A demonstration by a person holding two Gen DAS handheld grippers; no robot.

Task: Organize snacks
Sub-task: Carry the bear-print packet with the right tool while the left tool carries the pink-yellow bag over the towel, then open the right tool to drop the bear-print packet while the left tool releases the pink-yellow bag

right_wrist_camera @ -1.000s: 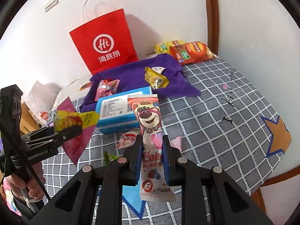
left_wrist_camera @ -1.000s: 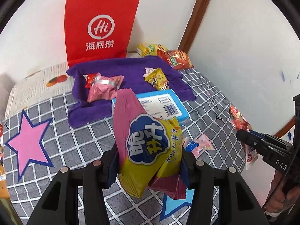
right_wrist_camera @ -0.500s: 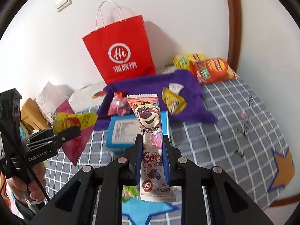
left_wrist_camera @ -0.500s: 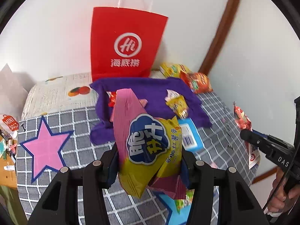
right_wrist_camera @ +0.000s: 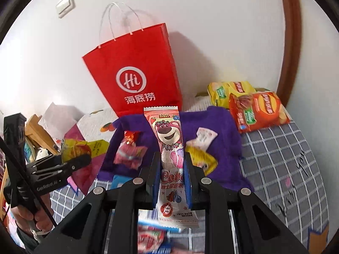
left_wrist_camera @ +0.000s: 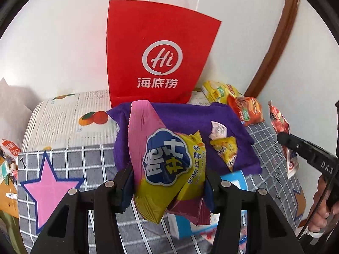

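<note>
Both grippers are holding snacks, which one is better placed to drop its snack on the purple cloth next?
Probably right. The right gripper holds its pink bear packet directly over the purple cloth; the left gripper, holding the yellow bag, sits nearer the cloth's front edge.

You see a red bag (right_wrist_camera: 135, 72) with white logo, a purple cloth (right_wrist_camera: 224, 139), and a grey white-checked cover (right_wrist_camera: 281, 154) with pink star (left_wrist_camera: 49, 187).

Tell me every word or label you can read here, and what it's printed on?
"Hi" and "海底捞": red paper bag.
"脆升升": yellow chip bag in the left gripper.
"Lotso": bear candy pack in the right gripper.
"GenRobot.AI": left gripper's side.
"DAS": right gripper's side, cut off.
Other snack print: too small or blurred.
</note>
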